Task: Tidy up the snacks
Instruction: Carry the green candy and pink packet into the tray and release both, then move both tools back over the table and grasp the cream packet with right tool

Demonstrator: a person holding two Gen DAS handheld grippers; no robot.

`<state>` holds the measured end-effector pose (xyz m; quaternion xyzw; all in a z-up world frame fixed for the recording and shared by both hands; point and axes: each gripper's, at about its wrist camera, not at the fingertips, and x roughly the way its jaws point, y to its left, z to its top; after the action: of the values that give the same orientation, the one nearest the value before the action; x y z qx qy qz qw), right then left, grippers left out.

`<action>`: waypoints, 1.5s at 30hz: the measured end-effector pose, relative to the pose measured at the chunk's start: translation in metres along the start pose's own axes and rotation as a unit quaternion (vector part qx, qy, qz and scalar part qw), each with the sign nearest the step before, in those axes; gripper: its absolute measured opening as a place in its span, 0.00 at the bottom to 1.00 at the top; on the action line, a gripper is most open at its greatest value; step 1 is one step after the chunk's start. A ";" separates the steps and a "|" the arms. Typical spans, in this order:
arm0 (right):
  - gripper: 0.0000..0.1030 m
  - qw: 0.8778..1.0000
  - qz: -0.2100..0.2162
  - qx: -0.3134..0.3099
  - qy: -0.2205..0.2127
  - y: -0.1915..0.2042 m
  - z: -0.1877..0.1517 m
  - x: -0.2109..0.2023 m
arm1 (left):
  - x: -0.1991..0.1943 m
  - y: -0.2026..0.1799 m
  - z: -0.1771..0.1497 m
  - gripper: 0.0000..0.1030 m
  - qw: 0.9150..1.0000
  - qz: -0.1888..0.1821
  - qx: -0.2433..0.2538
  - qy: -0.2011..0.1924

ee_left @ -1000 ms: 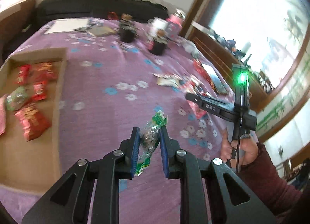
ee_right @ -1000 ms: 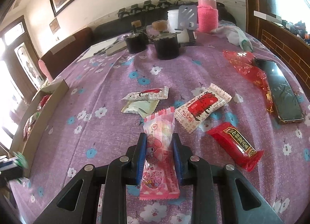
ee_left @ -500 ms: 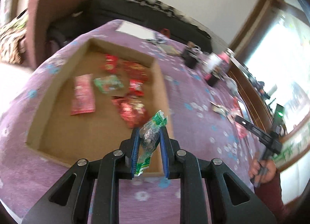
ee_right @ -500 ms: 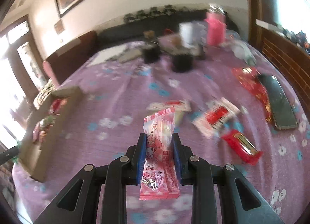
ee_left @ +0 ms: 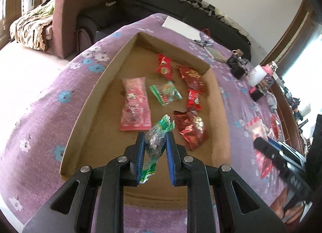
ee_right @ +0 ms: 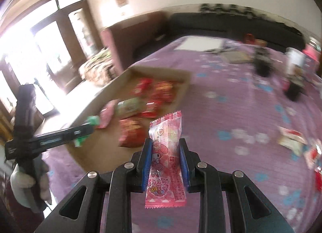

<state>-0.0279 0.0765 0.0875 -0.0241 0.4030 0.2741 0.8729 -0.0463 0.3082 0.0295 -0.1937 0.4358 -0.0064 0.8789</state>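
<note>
Left tool (ee_left: 154,148) over the near end of the cardboard tray (ee_left: 96,83), blue pads pinched on a clear-and-green snack packet (ee_left: 156,144), gripped at the middle so both crimped ends hang free and nothing inside gets crushed; hovering above bare cardboard just near of the pink snack pack in the tray (ee_left: 135,104) and left of the crumpled red foil pack (ee_left: 190,128), probably because that patch is open for a drop. Farther in, a second green packet (ee_left: 166,93) and three more red ones, like grouped roughly with like, so a spot beside the green one looks the sensible target. Right tool (ee_right: 165,156) clamped on a pink cartoon-print snack (ee_right: 166,152), held upright across its width, seam ends clear of the pads, still out over the purple flowered worktop (ee_right: 231,112) and to the right of the tray, likely waiting its turn behind the left. Loose snacks (ee_right: 291,140) lying far right on the cloth, not yet gathered. Against half a second back: left tool now noticeably closer and deeper over the tray, cardboard filling the view where the whole box showed before; grip on the green packet unchanged. Right view swung hard left, tray and left tool now in sight with heavy motion blur, the scattered packs pushed to the right edge; pink snack in the same hold.
</note>
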 end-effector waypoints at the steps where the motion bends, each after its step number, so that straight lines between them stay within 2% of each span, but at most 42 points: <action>1: 0.25 1.000 0.007 -0.010 0.006 0.013 0.002 0.007 | 0.003 0.001 0.001 0.17 1.000 0.004 0.000 0.004; 8: 0.25 0.997 0.034 -0.048 0.042 0.069 0.005 0.053 | 0.007 0.012 0.002 0.17 1.000 0.011 -0.018 0.008; 12: 0.25 0.996 0.033 -0.061 0.061 0.082 0.001 0.074 | 0.005 0.019 0.002 0.18 1.000 0.001 -0.027 0.011; 17: 0.25 0.995 0.031 -0.063 0.072 0.088 -0.003 0.088 | -0.008 0.023 0.002 0.19 0.999 -0.007 -0.035 -0.006; 18: 0.28 0.995 0.030 -0.063 0.072 0.088 -0.003 0.090 | -0.011 0.024 0.002 0.27 0.999 -0.009 -0.037 -0.009; 19: 0.28 0.995 0.031 -0.062 0.072 0.088 -0.003 0.091 | -0.015 0.024 0.001 0.42 0.999 -0.012 -0.041 -0.013; 21: 0.28 0.995 0.032 -0.061 0.069 0.088 -0.004 0.091 | -0.024 0.025 -0.001 0.57 0.998 -0.014 -0.049 -0.029; 23: 0.29 0.995 0.033 -0.062 0.066 0.088 -0.003 0.088 | -0.031 0.024 -0.001 0.58 0.998 -0.016 -0.051 -0.040; 25: 0.36 0.996 0.035 -0.063 0.057 0.089 -0.002 0.081 | -0.035 0.021 -0.001 0.58 0.997 -0.018 -0.052 -0.045; 29: 0.39 0.997 0.037 -0.062 0.034 0.085 0.001 0.063 | -0.036 0.011 -0.001 0.58 0.997 -0.021 -0.051 -0.046; 34: 0.46 0.998 0.038 -0.042 0.011 0.066 -0.001 0.036 | -0.040 -0.006 -0.005 0.58 0.998 -0.031 -0.042 -0.048; 38: 0.46 1.000 0.024 -0.020 -0.003 0.036 -0.009 0.014 | -0.043 -0.022 -0.009 0.58 0.998 -0.043 -0.030 -0.046; 42: 0.46 1.000 -0.019 0.008 -0.016 -0.013 -0.023 -0.012 | -0.043 -0.033 -0.014 0.58 0.997 -0.058 -0.021 -0.047; 45: 0.46 0.996 -0.071 0.048 -0.025 -0.070 -0.033 -0.036 | -0.042 -0.046 -0.017 0.57 0.996 -0.070 -0.007 -0.048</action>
<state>-0.0346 -0.0078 0.0788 -0.0036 0.3914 0.1919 0.9000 -0.0779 0.2672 0.0681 -0.2297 0.3790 -0.0557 0.8947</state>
